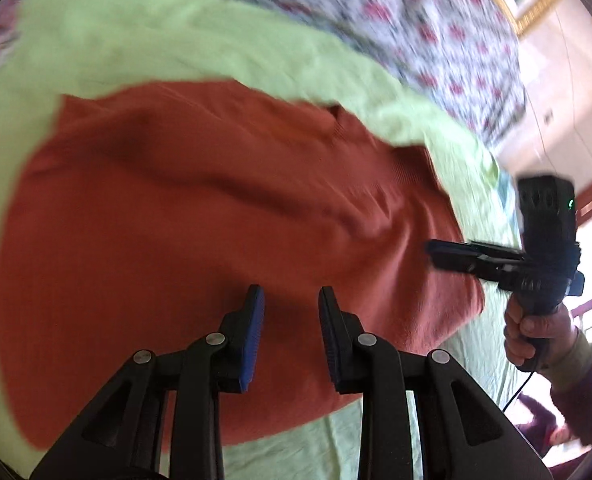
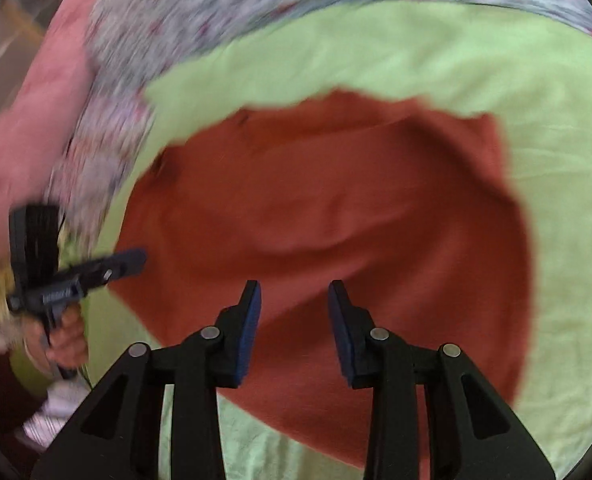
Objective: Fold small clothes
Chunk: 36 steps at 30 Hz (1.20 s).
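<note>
Garment: rust-orange top (image 1: 199,216) is lying spread on a light green sheet (image 1: 143,44), rumpled, w/ soft ridges running across it; a ribbed edge is showing at its far side in the left wrist view.
Surface: green sheet is resting over a floral bedcover (image 1: 396,20); both views are blurring, so fine detail can't be read.
Left gripper (image 1: 291,300): is hovering over the near part of the top, fingers spread apart, nothing between the blue pads (image 1: 255,320); whether the tips are touching cloth can't be told.
Right gripper (image 2: 293,292): is likewise hanging above the top's near half, fingers apart & empty.
Cross-check: in the left wrist view the right gripper is pointing in from the side, over the top's edge, the person's hand (image 1: 532,332) gripping its handle; in the right wrist view the left gripper is reaching in at the opposite edge.
Step (judged): looks like early stage, approach before a grasp; the top isn't showing a clean fold yet.
Next move (judged): each gripper probably needs to be dropping onto an edge or corner, pinching one layer only, then lifting both sides together & carrying them across evenly.
Watch for: knit is looking limp, so it's likely sagging or bunching if the 2 sides are lifted unevenly; the sheet beneath may be getting pinched along w/ it.
</note>
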Available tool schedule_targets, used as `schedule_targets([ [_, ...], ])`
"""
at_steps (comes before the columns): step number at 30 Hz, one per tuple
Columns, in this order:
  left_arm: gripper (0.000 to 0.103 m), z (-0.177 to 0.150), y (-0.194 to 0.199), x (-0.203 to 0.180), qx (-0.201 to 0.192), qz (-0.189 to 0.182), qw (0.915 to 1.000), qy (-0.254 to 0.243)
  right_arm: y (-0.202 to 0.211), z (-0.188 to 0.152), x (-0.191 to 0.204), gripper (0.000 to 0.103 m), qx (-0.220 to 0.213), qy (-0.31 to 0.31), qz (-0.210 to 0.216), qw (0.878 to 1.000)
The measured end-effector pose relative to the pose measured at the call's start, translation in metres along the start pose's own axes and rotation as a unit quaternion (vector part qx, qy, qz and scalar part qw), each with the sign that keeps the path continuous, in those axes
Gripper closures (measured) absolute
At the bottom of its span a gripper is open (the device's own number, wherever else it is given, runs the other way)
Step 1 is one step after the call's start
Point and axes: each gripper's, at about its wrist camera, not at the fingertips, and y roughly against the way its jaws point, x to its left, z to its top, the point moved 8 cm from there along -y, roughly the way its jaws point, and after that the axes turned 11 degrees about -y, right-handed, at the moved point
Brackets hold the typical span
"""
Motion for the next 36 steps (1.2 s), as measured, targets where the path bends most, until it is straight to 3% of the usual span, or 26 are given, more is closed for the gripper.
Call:
schedule_targets([
  [3,0.075,0.011,-0.030,0.007,0.024,0.016,0.9994,-0.022,-0.034,-0.001,0.017,0.067,0.045,0.046,0.017,0.998],
  [6,0.081,0.029,-0.039,0.036,0.027,0.035,0.9985,-0.034,-0.053,0.024,-0.005,0.069,0.053,0.047,-0.016,0.997],
  [8,0.088,0.050,-0.033,0.070,0.016,0.056,0.9979,-0.026,-0.049,0.055,-0.039,0.069,0.015,0.031,-0.067,0.997],
  [11,0.085,0.077,-0.021,0.127,-0.005,0.118,0.9929,0.004,-0.029,0.103,-0.093,0.073,-0.053,-0.023,-0.125,0.991],
  [12,0.088,0.084,-0.017,0.146,-0.012,0.138,0.9902,0.017,-0.022,0.116,-0.109,0.082,-0.072,-0.040,-0.139,0.987],
  [14,0.088,0.093,-0.011,0.179,-0.018,0.166,0.9849,0.047,-0.015,0.130,-0.126,0.089,-0.089,-0.076,-0.127,0.985],
  [17,0.088,0.095,-0.004,0.193,-0.032,0.153,0.9845,0.080,-0.007,0.136,-0.126,0.085,-0.102,-0.089,-0.127,0.983],
  [19,0.088,0.094,0.000,0.190,-0.036,0.160,0.9837,0.074,0.000,0.133,-0.116,0.084,-0.114,-0.087,-0.128,0.981],
  [21,0.087,0.087,0.005,0.183,-0.035,0.163,0.9833,0.073,0.008,0.124,-0.106,0.077,-0.121,-0.095,-0.115,0.981],
  [26,0.084,0.059,0.025,0.157,-0.053,0.140,0.9837,0.099,0.022,0.087,-0.084,0.073,-0.116,-0.090,-0.095,0.985],
  [36,0.075,-0.025,0.083,0.124,-0.071,0.113,0.9808,0.142,0.034,0.009,-0.046,0.069,-0.099,-0.103,-0.083,0.986],
])
